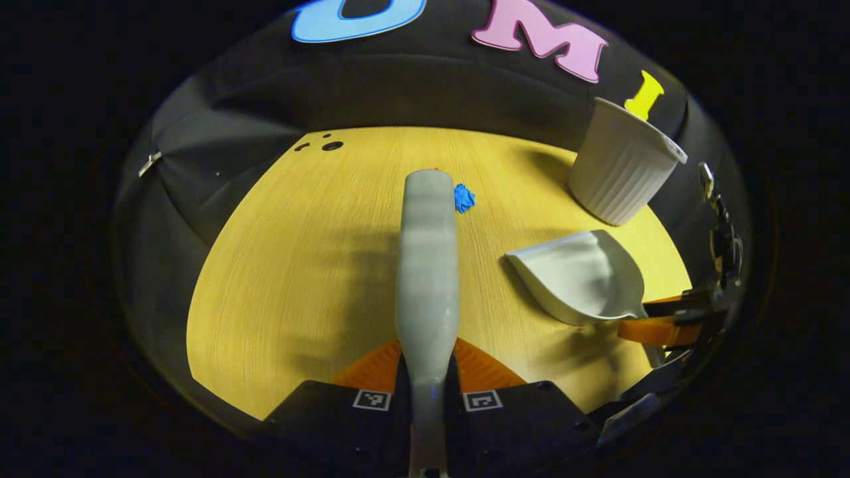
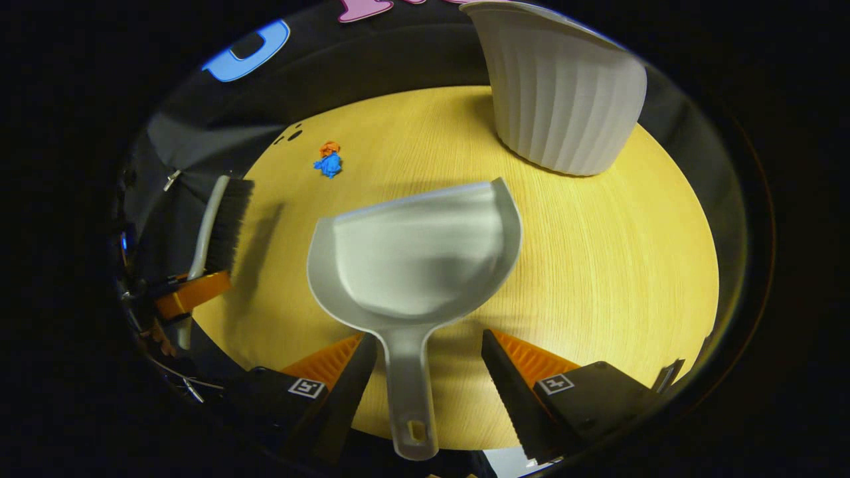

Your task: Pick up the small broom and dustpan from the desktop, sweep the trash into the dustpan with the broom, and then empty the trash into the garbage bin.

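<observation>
Broom clamped in my left gripper; dustpan lying between the spread fingers of my right

The broom [image 1: 426, 265] points across the yellow desktop [image 1: 299, 265] toward the blue trash scrap [image 1: 463, 198], its handle pinched by my left gripper [image 1: 427, 368]. The dustpan [image 2: 415, 262] rests on the desktop with its handle between the parted fingers of my right gripper [image 2: 428, 372], neither pressing it. An orange scrap [image 2: 329, 147] touches the blue one. The white ribbed garbage bin [image 2: 564, 93] stands just beyond the dustpan
</observation>
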`<act>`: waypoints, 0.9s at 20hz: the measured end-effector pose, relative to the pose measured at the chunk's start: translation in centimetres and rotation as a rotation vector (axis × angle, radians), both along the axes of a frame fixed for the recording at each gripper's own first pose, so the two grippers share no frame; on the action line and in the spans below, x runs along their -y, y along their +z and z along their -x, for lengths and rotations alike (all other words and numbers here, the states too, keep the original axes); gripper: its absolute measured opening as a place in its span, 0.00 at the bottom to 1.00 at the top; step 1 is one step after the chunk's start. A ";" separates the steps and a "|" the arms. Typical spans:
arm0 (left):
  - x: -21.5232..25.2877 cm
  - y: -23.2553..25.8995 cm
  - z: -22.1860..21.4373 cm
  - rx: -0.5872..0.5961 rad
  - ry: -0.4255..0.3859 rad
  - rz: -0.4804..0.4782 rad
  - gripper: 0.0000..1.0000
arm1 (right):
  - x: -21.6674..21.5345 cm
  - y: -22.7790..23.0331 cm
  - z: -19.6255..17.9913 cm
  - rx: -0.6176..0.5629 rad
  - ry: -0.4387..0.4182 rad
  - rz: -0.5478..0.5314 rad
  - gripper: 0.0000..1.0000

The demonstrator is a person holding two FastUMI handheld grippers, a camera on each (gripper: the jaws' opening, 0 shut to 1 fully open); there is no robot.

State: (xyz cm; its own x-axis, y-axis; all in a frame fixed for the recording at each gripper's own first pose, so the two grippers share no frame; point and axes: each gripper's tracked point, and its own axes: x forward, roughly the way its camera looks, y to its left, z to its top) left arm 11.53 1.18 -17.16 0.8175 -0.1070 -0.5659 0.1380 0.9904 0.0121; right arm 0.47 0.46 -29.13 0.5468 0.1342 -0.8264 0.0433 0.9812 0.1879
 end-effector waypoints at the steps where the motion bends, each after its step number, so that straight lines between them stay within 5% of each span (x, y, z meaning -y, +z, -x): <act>1: -0.3 0.1 0.2 -0.002 0.010 0.008 0.25 | 0.1 -0.6 -0.2 -0.013 0.001 0.018 0.99; 9: -1.5 -0.3 0.6 -0.021 0.055 0.014 0.25 | -0.7 -2.9 -1.1 -0.078 0.022 0.151 0.93; 10: -1.5 -0.3 0.6 -0.023 0.056 0.015 0.25 | -0.6 -3.1 -1.2 -0.090 0.029 0.169 0.73; 11: -1.5 -0.4 0.5 -0.025 0.057 0.016 0.25 | -0.8 -2.9 -1.4 -0.088 0.035 0.172 0.67; 12: -1.5 -0.4 0.5 -0.026 0.057 0.017 0.25 | -1.0 -2.9 -1.7 -0.083 0.035 0.170 0.50; 14: -1.8 -0.8 0.6 -0.044 0.066 0.012 0.25 | -0.9 -2.9 -1.9 -0.082 0.038 0.162 0.40; 18: -2.3 -2.1 0.6 -0.079 0.099 0.034 0.25 | -0.9 -2.8 -1.7 -0.066 0.080 0.163 0.38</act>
State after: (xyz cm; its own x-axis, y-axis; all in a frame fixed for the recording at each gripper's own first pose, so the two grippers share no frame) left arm 10.94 3.46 -19.23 0.7784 -0.0482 -0.6259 0.0385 0.9988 -0.0291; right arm 2.19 1.37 -31.95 0.4840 0.0363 -0.8743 -0.0293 0.9992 0.0253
